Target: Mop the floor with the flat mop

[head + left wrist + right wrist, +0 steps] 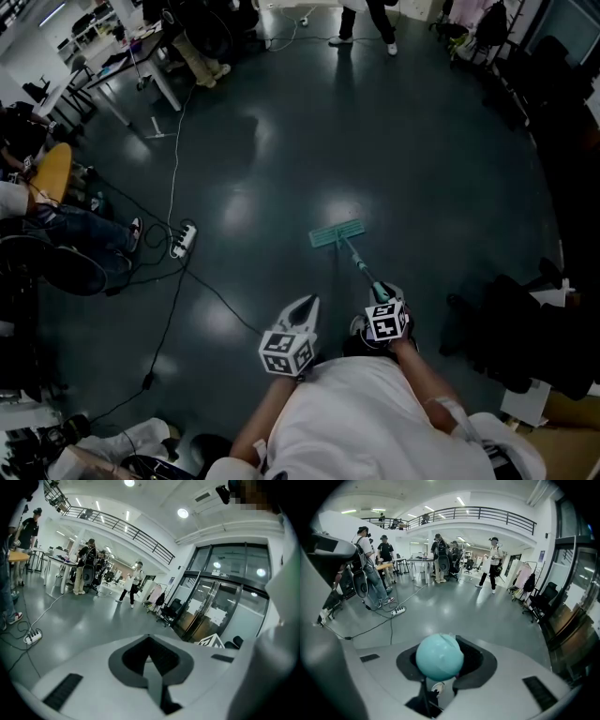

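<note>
Head view shows a white power strip lying on the dark floor at the left of the frame. At lower centre, the left tool hangs with its jaws pressed together on nothing. Just right of it, the right tool clenches the handle of the flat mop, whose teal head lies flat on the floor near the frame's middle.

The glossy dark grey floor mirrors round ceiling lights. A white power strip with trailing cables lies on it. White tables stand beneath a railed mezzanine, and glass doors line one wall.
</note>
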`<state>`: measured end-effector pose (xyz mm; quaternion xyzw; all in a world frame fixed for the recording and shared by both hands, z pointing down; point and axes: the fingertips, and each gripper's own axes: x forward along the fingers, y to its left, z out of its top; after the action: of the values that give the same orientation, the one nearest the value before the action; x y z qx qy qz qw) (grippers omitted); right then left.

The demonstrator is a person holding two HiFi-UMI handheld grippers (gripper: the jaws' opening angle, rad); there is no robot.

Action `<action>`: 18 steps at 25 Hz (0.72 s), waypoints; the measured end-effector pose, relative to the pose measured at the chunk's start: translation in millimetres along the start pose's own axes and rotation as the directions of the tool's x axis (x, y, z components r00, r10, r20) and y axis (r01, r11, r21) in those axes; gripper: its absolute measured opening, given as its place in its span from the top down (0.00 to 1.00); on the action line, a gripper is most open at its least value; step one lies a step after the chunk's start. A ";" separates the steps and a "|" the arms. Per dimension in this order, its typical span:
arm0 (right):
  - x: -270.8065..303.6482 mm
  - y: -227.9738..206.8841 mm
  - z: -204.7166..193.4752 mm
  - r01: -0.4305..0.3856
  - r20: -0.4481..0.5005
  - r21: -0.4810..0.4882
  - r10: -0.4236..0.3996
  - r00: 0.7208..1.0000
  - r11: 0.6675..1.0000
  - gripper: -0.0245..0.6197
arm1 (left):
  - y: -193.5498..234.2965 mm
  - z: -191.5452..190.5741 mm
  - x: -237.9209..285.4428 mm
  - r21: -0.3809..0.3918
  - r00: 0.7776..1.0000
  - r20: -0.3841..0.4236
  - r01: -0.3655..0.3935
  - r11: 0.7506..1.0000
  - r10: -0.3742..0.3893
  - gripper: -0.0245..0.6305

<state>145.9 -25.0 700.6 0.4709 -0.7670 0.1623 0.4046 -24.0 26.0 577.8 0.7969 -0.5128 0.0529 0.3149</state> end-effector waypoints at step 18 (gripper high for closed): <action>164.1 -44.2 103.0 0.021 0.089 -0.048 -0.016 0.996 0.999 0.79 | 5.9 -15.5 28.4 -0.063 0.996 -0.063 -0.071 0.995 0.067 0.96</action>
<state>97.8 -209.1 757.9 0.4747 -0.7835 0.1187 0.3829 -12.0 10.7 604.4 0.7661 -0.5315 0.0713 0.3544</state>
